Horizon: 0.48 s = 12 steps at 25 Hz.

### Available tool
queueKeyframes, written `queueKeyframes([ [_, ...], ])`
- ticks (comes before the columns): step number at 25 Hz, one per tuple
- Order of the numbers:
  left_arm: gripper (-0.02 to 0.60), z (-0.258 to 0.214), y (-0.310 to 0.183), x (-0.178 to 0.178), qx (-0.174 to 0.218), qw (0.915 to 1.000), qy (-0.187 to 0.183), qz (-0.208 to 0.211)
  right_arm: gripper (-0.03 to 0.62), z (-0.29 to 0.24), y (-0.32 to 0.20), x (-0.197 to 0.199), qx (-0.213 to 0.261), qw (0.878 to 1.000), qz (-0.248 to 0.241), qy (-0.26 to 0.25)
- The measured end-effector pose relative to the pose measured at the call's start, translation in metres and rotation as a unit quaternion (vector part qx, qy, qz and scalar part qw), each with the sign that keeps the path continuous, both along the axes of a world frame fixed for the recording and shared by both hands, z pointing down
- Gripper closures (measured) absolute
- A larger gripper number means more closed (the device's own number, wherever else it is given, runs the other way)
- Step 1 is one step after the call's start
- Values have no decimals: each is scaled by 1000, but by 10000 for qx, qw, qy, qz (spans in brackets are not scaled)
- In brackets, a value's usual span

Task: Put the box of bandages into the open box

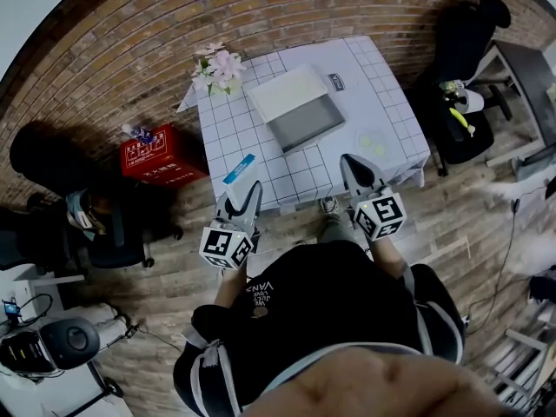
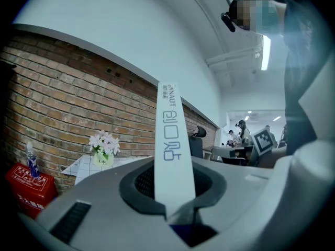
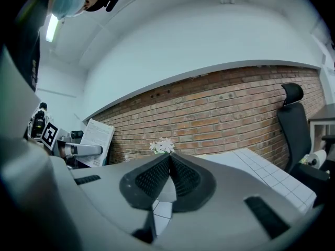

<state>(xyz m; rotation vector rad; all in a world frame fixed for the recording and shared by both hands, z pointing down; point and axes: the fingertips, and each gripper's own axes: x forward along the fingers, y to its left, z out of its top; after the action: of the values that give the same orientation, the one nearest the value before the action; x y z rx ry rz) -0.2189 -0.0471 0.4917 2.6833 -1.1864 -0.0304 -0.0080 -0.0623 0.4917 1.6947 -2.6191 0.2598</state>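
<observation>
Holding the box of bandages (image 1: pixel 239 168), left claw (image 1: pixel 243 191) faces flowers (image 1: pixel 217 68) beside open box (image 1: pixel 304 122).

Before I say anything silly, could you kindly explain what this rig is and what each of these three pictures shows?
There is no robot here: a person holds a hand-held claw in each hand. The head view looks down from a camera on their head. The other two cameras ride on the claws and look along the jaws. The left claw is shut on a slim white and blue box of bandages. The right claw is shut and empty. Ahead stands a table with a checked cloth, bearing an open box and a pot of flowers.
</observation>
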Motion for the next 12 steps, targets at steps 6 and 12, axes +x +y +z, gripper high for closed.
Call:
queueKeyframes([
  [6,497,1,-26,1,-40,9998,23,-203,597,-2,-31,5,11,9999,-124,26],
  [12,497,0,-58,20,-53,9997,-34,-233,597,-4,-66,16,-7,9997,-230,27],
])
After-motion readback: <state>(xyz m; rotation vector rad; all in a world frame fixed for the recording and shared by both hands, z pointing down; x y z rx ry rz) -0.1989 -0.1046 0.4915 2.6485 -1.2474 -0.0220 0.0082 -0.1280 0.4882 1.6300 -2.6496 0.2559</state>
